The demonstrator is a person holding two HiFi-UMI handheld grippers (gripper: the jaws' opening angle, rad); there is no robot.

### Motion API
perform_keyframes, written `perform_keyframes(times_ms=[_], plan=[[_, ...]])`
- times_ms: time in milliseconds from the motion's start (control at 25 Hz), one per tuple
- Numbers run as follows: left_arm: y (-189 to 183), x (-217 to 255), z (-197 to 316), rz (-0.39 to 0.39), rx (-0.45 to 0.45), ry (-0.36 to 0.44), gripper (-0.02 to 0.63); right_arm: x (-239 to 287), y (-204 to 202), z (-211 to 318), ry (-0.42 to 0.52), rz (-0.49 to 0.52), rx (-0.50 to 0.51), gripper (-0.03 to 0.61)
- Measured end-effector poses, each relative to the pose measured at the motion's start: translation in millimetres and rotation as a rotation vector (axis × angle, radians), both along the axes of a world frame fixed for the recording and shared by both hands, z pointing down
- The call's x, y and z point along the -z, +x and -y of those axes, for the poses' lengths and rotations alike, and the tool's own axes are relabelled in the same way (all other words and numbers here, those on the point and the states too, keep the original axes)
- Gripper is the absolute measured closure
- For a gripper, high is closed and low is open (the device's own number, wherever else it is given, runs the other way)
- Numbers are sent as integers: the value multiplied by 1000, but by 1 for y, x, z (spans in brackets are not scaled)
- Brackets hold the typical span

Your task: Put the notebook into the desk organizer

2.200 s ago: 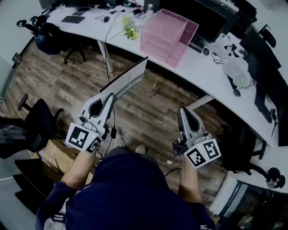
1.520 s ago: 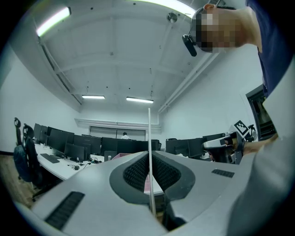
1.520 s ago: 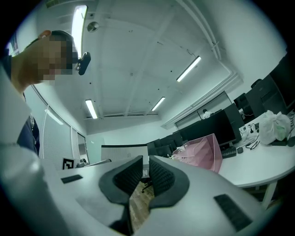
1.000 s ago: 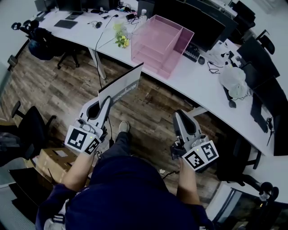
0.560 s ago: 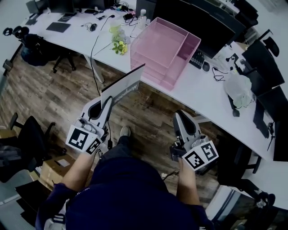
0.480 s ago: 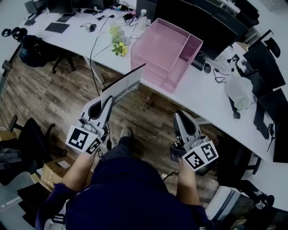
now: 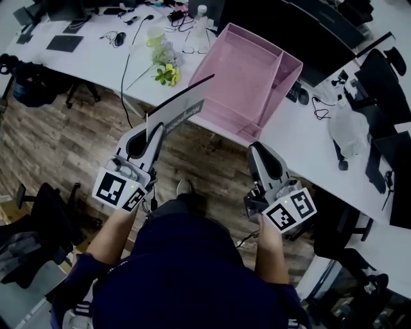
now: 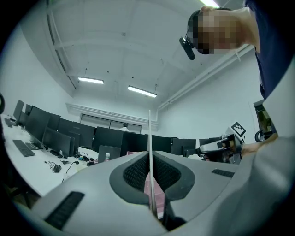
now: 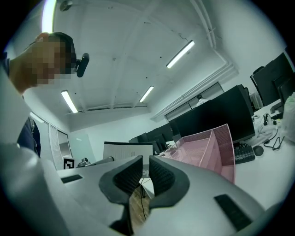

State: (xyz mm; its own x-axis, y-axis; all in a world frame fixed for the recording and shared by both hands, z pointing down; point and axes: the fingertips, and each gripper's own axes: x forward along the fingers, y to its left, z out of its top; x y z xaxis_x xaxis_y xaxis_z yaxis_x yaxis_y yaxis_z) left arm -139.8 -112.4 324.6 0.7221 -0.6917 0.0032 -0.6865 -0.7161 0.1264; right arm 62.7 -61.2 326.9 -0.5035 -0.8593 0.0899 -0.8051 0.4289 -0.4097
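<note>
A thin white notebook (image 7: 183,109) with a dark cover stands on edge, pinched at its lower corner by my left gripper (image 7: 150,128), which is shut on it. Its upper end reaches over the desk edge, just left of the pink mesh desk organizer (image 7: 239,67). In the left gripper view the notebook (image 8: 150,138) shows as a thin line between the pads of the left gripper (image 8: 150,168). My right gripper (image 7: 258,150) hangs over the floor in front of the organizer (image 9: 207,147). The right gripper (image 9: 145,162) holds nothing, its pads nearly together. The notebook (image 9: 128,150) also shows there.
The organizer sits on a long white desk (image 7: 90,61) beside yellow flowers (image 7: 167,74), cables and a bottle (image 7: 202,11). Dark monitors (image 7: 276,19) and a keyboard (image 7: 298,93) stand behind. A white plastic bag (image 7: 347,125) lies right. Office chairs (image 7: 38,205) stand on the wood floor.
The view has moved toward the desk. The notebook's upper end, earlier over the floor, now overlaps the desk edge beside the organizer. Both grippers keep their hold and spacing.
</note>
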Motion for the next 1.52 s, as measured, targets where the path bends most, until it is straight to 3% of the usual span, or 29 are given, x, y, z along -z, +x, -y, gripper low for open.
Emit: perform_keyframes(times_ms=[280,800,1520], plan=[[5,3,40,-19,-54,7,579,-1,-2,34,-8,-8,-48,531],[7,10,62,-31,-80,24,578,-3,1,52,-20,-1,-80,531],[49,18,105,52,17,83,579,-4,52,93,-3,48,-6,531]])
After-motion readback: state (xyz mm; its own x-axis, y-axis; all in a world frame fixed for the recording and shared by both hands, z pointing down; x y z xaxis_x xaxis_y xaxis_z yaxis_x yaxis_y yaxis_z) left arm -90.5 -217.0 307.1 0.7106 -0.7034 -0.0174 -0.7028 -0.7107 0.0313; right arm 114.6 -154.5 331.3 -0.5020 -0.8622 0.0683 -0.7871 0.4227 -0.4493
